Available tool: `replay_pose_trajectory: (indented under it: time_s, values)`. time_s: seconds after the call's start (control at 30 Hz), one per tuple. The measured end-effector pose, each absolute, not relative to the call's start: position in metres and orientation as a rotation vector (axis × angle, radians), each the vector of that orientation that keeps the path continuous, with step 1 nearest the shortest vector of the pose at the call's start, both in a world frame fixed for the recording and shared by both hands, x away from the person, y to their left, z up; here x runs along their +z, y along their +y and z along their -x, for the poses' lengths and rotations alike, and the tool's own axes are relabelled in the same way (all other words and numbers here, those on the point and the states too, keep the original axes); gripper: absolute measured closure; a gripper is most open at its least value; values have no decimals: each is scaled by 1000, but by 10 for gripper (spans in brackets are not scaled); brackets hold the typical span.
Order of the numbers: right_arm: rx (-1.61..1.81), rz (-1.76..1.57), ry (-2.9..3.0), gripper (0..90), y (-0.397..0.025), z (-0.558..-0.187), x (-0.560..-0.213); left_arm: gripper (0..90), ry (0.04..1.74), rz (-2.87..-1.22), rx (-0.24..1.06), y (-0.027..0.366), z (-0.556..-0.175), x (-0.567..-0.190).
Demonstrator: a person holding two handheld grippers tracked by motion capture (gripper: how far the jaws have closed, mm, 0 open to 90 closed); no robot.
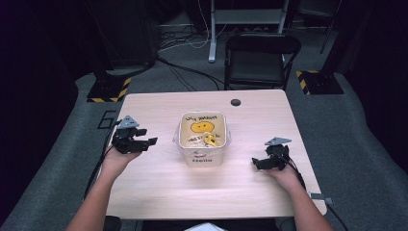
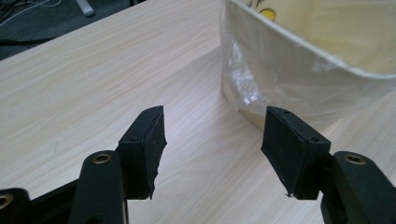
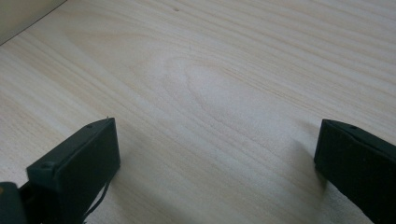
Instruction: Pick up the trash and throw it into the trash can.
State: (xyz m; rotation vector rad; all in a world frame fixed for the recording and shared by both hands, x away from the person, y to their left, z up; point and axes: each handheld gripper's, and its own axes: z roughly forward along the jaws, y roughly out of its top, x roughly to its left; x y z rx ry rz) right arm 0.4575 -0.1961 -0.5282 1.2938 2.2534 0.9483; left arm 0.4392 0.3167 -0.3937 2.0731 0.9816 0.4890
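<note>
The left gripper (image 2: 212, 140) has its black jaws spread apart with nothing between them, over bare pale wooden table (image 2: 93, 84), pointing at the near left corner of the cream square plastic tub with a yellow smiley print (image 2: 308, 60). The right gripper (image 3: 215, 154) is wide open and empty too, low over the wood. In the high view the tub (image 1: 202, 144) stands mid-table between both grippers, a small yellow object (image 1: 210, 139) inside it. A black folding chair (image 1: 260, 57) stands beyond the far edge.

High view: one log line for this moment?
left gripper: open, empty, left of box | right gripper: open, empty, right of box | cream square smiley-print box: mid-table, small yellow object inside | light wooden table
</note>
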Motion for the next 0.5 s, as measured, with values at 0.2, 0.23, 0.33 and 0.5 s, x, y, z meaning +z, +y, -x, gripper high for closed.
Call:
replay_pose_trajectory:
  time_s: [0.2, 0.23, 0.33, 0.5]
  values:
    - [948, -1294, 2253, 0, -196, -457, -528, 379, 1040, -2057, 509, 328, -439, -414]
    - [948, -1294, 2253, 0, -196, -457, -528, 379, 1040, -2057, 509, 328, -439, -414]
    - [948, -1294, 2253, 0, -196, -457, -528, 377, 1062, -2052, 500, 333, -439, -426]
    - [950, -1298, 2252, 0, -196, -457, -528, 375, 1083, -2054, 496, 336, -438, -440]
